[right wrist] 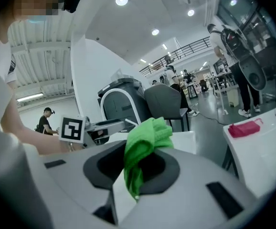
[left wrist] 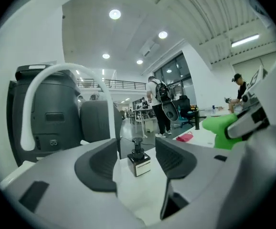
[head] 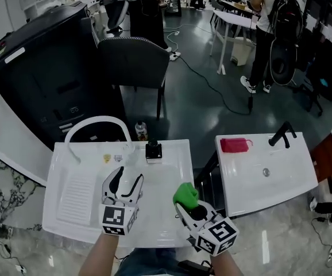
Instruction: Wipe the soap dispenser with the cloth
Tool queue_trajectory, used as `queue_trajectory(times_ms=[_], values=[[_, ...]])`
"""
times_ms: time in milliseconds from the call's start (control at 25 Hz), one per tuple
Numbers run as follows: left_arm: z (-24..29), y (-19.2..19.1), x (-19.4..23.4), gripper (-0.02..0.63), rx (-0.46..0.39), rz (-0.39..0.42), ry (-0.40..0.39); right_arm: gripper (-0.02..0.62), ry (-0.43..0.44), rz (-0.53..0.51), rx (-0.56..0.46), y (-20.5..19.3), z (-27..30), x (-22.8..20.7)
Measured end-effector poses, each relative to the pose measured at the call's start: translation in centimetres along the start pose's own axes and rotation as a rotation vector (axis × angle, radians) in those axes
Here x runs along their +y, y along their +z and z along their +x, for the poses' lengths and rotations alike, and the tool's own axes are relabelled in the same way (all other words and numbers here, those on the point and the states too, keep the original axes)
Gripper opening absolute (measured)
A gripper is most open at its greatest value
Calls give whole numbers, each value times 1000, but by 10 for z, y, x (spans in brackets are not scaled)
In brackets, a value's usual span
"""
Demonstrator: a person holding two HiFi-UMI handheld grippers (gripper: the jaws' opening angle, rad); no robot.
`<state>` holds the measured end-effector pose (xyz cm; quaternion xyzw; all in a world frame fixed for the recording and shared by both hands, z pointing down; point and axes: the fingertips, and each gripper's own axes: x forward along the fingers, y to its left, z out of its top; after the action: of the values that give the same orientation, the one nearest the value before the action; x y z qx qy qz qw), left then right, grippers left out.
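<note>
Left gripper view: the left gripper [left wrist: 136, 149] holds its dark pads wide apart with nothing pressed between them. Through the gap the soap dispenser [left wrist: 139, 159], a dark square bottle with a black pump and a pale label, stands upright on the white counter [head: 174, 168], ahead of the jaws and clear of both.

In the right gripper view, the right gripper [right wrist: 137, 168] is clamped on a bright green cloth [right wrist: 145, 136], bunched between the pads, with its fold rising above them and a tail hanging below.

From the head view, both grippers hover over the front half of the counter, the left one in line with the dispenser, the right one off to its side. The dispenser sits near the counter's back edge, well apart from the cloth. A small bottle [head: 141, 131] stands just behind it, beside a curved white spout [head: 94, 121].

To the right, a separate white basin [head: 281, 180] carries a red cloth [head: 235, 145] and a black tap [head: 282, 134]. A dark chair [head: 132, 62] stands beyond the counter.
</note>
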<state>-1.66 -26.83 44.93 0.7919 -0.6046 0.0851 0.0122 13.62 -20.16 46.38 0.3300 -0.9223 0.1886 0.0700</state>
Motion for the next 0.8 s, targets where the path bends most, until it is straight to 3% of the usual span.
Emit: queue_trajectory(times_ms=[200,240,280,320,480,800], values=[[-61,-7,15,249,1,-2,35,75,-52,-32,-38,6,-18,19],[-71,-8,24,195,8,-1,62,75,-66,-34,-47,7,-21,23],[-80,-8,33,41,16,1,88,75,-80,-36,-56,8,-24,28],[-88,-6,41,14,22,4,100,75,-94,-40,-64,9,-27,34],[-138,13,62,14,-32,11,68,75,-156,-88,-96,17,-29,73],[-258,33,114,14,-156,25,56,75,-259,-306,-156,39,-31,180]])
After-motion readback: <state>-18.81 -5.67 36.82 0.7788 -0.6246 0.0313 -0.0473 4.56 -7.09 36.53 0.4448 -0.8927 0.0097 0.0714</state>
